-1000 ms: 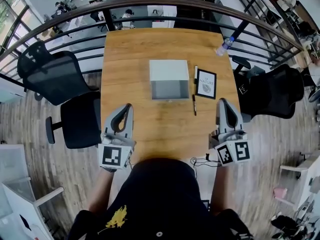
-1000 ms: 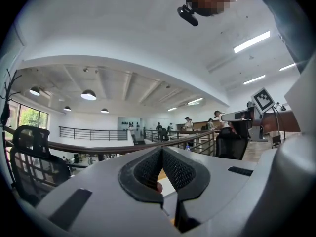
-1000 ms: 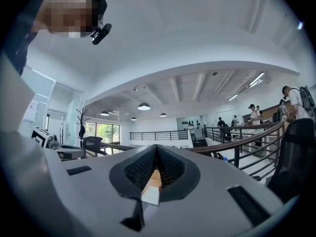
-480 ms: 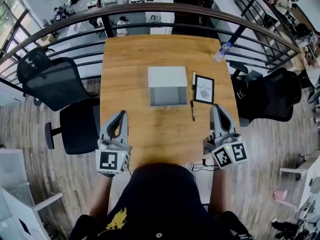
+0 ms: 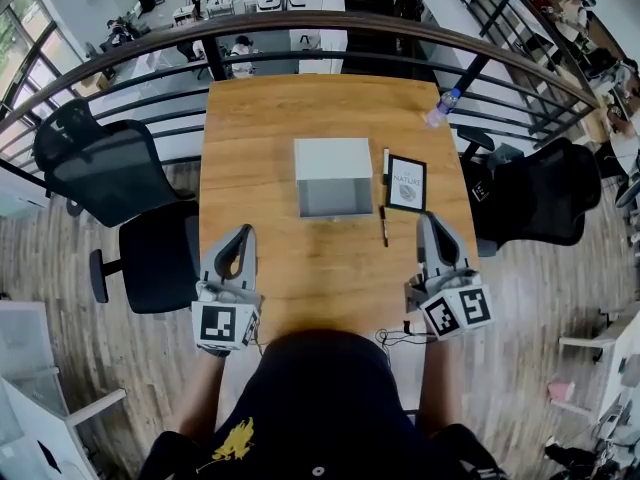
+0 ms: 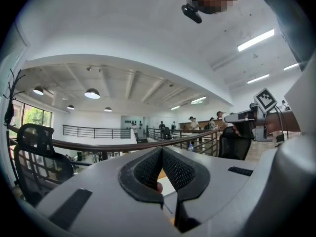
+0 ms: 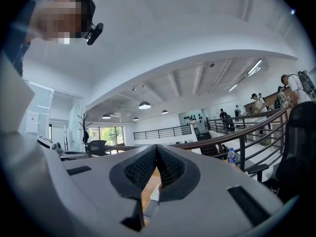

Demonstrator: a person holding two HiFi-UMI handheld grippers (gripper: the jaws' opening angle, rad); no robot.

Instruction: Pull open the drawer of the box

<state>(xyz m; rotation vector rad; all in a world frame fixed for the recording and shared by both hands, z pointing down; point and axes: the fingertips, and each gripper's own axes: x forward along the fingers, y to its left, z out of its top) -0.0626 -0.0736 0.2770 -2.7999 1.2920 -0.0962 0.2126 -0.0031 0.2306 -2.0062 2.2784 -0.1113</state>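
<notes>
A small white box (image 5: 334, 160) stands at the middle of the wooden table (image 5: 260, 118), its grey drawer front (image 5: 335, 197) facing me and flush with the box. My left gripper (image 5: 241, 232) is held over the near left part of the table, shut and holding nothing, well short of the box. My right gripper (image 5: 430, 219) is at the near right, also shut and holding nothing, beside the tip of a black pen (image 5: 383, 225). In the left gripper view the jaws (image 6: 160, 150) meet at their tips; in the right gripper view the jaws (image 7: 156, 147) do the same.
A framed card (image 5: 407, 182) lies right of the box, with a second pen (image 5: 386, 160) along its left edge. A water bottle (image 5: 440, 108) lies at the far right corner. Black office chairs (image 5: 110, 168) (image 5: 540, 193) flank the table. A curved railing (image 5: 320, 20) runs behind. A cable (image 5: 395, 328) hangs at the near edge.
Both grippers have drawn back a little toward me over the near table edge, still shut. The box has not moved.
</notes>
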